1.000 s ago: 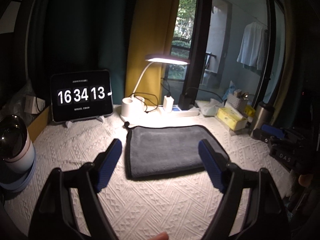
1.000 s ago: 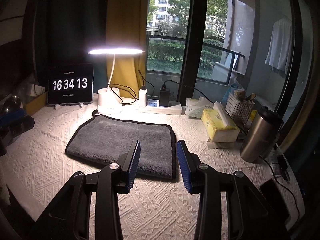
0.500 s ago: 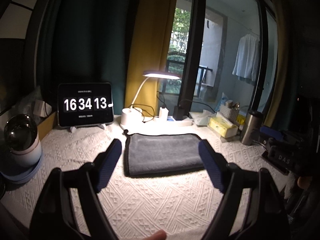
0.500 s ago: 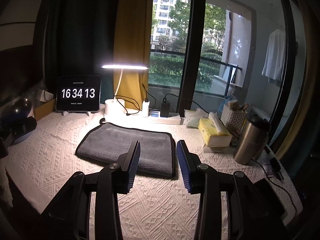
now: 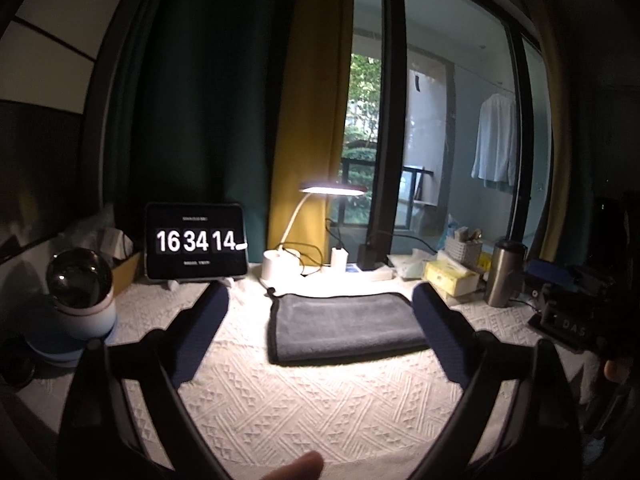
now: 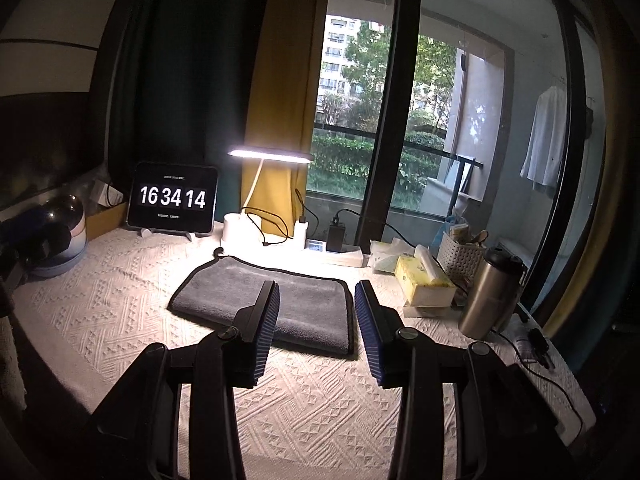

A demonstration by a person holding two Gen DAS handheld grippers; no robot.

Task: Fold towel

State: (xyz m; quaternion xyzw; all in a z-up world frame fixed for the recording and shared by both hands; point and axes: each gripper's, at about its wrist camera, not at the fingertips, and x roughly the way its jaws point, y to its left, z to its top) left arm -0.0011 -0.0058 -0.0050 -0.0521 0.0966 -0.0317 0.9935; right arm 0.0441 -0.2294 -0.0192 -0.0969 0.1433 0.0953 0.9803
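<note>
Right now the left tool [image 5: 320, 312] is hanging above the surface [image 5: 304, 400] with its jaws spread wide, gripping nothing. Ahead of it, between its fingertips, the towel [image 5: 344, 326] is lying flat and already folded into a neat grey rectangle under the lamp [image 5: 332, 189]. Meanwhile the right tool [image 6: 316, 300] is hovering too, jaws parted more narrowly and empty, with the towel [image 6: 272, 300] sitting just beyond its left finger. Beyond it to the left, a clock [image 6: 173, 199] is showing 16 34 14.
</note>
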